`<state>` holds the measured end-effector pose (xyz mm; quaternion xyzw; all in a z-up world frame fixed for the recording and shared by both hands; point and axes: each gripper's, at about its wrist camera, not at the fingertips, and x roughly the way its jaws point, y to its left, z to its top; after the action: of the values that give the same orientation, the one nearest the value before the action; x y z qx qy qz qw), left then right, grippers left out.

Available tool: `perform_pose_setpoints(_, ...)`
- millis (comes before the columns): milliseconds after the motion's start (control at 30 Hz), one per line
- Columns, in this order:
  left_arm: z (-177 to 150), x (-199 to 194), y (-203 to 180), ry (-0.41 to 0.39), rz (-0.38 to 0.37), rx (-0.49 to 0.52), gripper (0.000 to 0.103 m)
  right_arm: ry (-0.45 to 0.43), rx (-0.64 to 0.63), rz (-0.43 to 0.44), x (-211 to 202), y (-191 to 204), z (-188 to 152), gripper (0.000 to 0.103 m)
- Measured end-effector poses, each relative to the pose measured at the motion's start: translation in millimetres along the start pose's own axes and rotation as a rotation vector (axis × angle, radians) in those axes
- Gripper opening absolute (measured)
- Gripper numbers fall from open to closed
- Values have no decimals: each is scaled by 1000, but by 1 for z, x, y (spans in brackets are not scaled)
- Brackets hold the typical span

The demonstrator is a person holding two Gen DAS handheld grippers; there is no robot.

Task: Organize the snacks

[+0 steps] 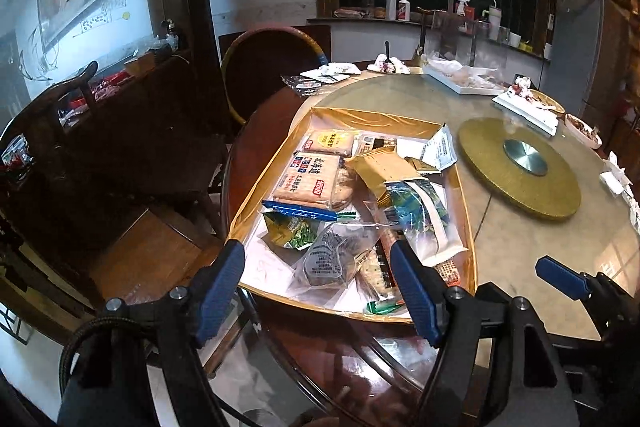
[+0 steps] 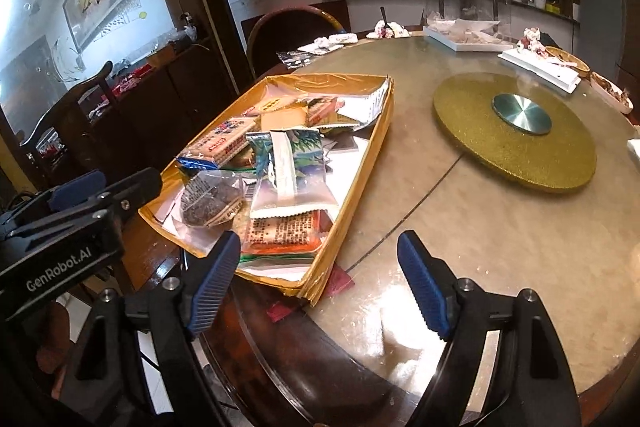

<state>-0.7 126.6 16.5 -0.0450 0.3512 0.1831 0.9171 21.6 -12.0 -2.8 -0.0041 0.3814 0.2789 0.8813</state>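
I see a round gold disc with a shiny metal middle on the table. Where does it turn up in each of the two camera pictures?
Left wrist view: the gold disc lies right of centre, just right of the snack tray.
Right wrist view: the gold disc lies right of centre in the upper half, again right of the snack tray.
Shared landmark: the snack tray, left of the disc in both.

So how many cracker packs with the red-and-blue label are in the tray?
2 that I can see, both at the gold tray's left side: one cracker pack lying on top of the pile, and a second cracker pack just beyond it toward the far wall. More may be buried under other wrappers.
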Motion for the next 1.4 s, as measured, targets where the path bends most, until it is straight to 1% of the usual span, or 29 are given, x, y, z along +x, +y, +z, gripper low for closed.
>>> perform_pose_setpoints(333,-4,6,-1,39,-15,6,75,8,-3,-21,2,0,1,81)
perform_pose_setpoints(633,-6,6,-1,52,-29,7,75,3,-1,-10,0,-1,2,81)
perform_pose_setpoints(833,-7,6,-4,57,-39,7,75,4,-1,-51,1,-4,3,81)
perform_pose_setpoints(933,-6,6,-3,57,-41,7,75,-19,-8,-80,-2,-4,4,81)
perform_pose_setpoints(1067,-5,7,-2,57,-40,4,75,-47,11,-73,-5,-5,4,81)
perform_pose_setpoints(1200,-5,7,-1,52,-41,-3,75,-42,45,-29,-6,-9,4,81)
perform_pose_setpoints(1400,-6,6,-1,52,-40,-3,75,-50,-3,-19,-10,0,4,81)
